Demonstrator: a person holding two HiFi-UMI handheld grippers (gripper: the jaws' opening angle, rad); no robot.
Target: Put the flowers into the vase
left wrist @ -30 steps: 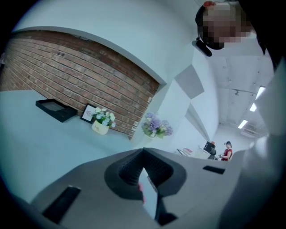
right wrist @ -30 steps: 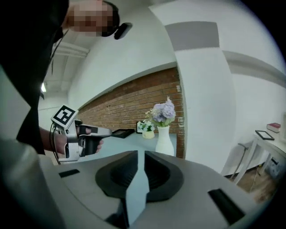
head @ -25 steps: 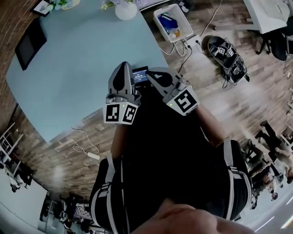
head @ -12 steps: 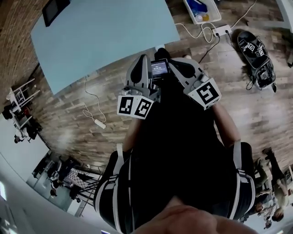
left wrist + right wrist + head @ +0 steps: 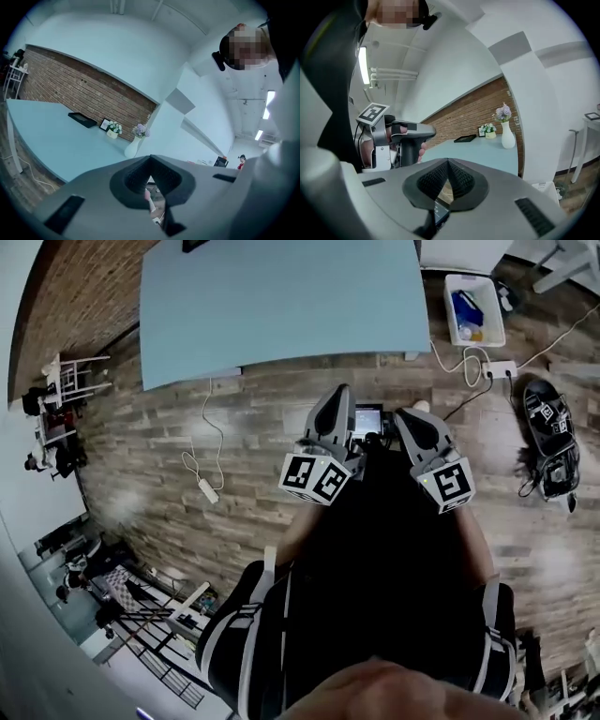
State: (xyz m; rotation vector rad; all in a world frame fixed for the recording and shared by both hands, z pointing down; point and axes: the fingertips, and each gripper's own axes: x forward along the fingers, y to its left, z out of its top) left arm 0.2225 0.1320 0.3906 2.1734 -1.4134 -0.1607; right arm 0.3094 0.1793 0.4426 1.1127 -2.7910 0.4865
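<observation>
Across the room a white vase (image 5: 132,147) with purple flowers (image 5: 140,131) stands at the far end of the light-blue table (image 5: 42,136). The right gripper view also shows the vase (image 5: 507,136) and its flowers (image 5: 503,112). A small pot of white flowers (image 5: 489,131) sits beside it. In the head view neither vase nor flowers appear. My left gripper (image 5: 336,418) and right gripper (image 5: 412,423) are held side by side over the wooden floor, well short of the table (image 5: 281,306). Both are shut and empty. A small lit screen (image 5: 367,418) sits between them.
A white bin (image 5: 473,310) with blue items and a power strip (image 5: 497,368) lie on the floor at the right. Another gripper device (image 5: 553,442) rests on the floor further right. A white cable and strip (image 5: 208,488) lie left. A black tablet (image 5: 465,138) is on the table.
The table has slid up and away in the head view, and the vase has left that view. Both grippers moved together, back from the table, still shut.
</observation>
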